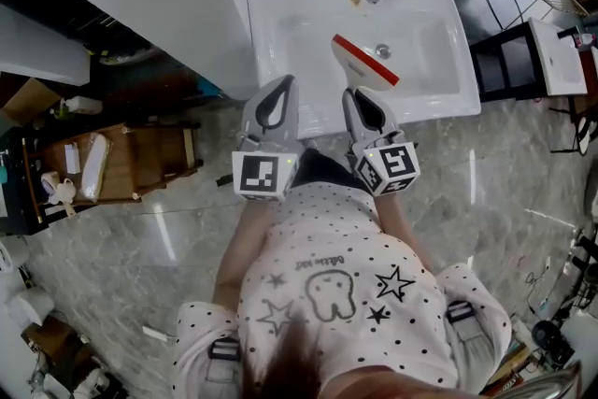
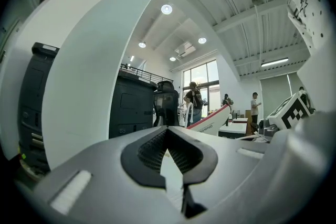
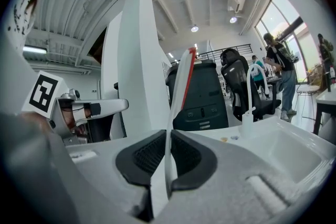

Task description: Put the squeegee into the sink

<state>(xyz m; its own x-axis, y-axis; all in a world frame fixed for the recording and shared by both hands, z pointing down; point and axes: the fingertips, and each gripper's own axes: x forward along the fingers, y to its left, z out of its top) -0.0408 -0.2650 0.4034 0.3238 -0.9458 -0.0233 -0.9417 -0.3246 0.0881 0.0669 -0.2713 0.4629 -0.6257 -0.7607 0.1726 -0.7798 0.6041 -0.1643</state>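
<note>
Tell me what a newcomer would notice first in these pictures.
The squeegee, white with a bright red edge, stands out most; it is held over the basin of the white sink at the top of the head view. The right tool is clamped on its handle. Just left of it, the left tool is shut on nothing and points toward the sink's front edge.

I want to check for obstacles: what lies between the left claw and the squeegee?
Nothing. In the head view, only the bare white sink shows between the left claw and the squeegee, which the right claw holds.
</note>
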